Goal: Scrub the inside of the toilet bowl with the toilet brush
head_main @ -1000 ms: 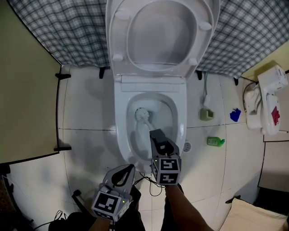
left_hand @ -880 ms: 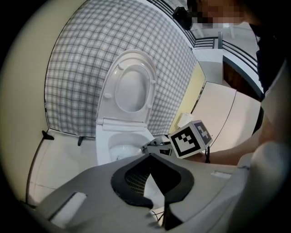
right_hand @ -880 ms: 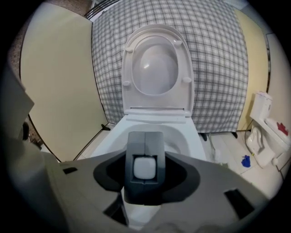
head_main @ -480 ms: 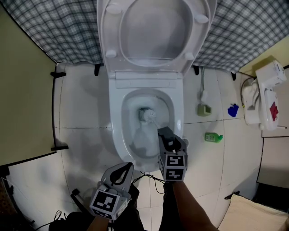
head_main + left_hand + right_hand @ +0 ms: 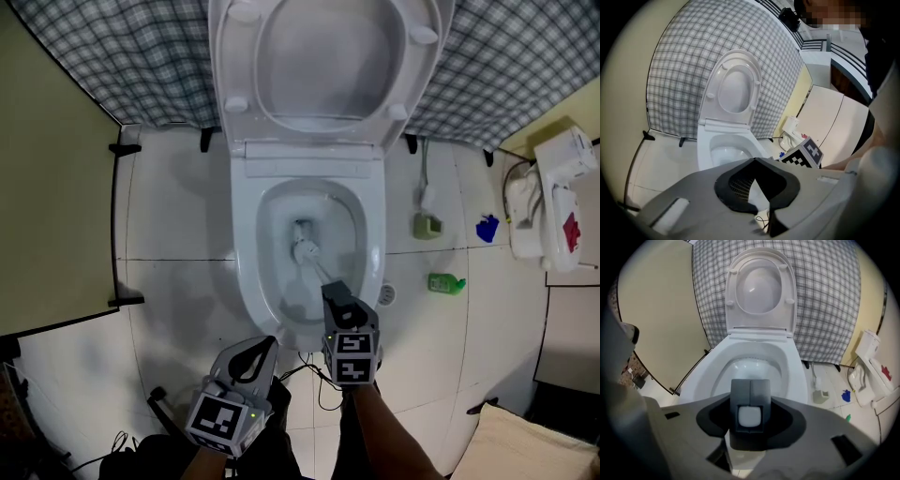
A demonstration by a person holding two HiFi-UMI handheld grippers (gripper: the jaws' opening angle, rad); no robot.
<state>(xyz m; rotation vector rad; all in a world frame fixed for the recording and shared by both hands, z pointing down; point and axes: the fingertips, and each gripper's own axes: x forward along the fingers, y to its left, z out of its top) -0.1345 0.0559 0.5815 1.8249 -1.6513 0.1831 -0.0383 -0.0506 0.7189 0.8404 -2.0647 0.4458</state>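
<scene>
Nearest to the person, the left gripper (image 5: 267, 347) hangs low beside the knees, its jaws together on nothing, taking no part in the work. Just ahead of it, the right gripper (image 5: 333, 292) points steeply down over the front rim of the toilet bowl (image 5: 246, 267), and its jaws are clamped on the white end of the toilet brush (image 5: 302, 249). The handle slants forward and down, so the brush head sits deep in the bowl, about in the middle of the basin. Behind, the lid (image 5: 323, 56) stands raised against the checked cloth (image 5: 525, 66).

Scrubbing seems to be under way. To do it well, I think the grip must stay firm so the handle does not twist, and the head should press on the wall and go around it in circles, also under the rim, not only at the bottom. Slow strokes should avoid splashes.

Compared with one second ago, the brush head has left the back-left side of the basin and come to the centre, and the right gripper has sunk a little. The left gripper has kept its place.
</scene>
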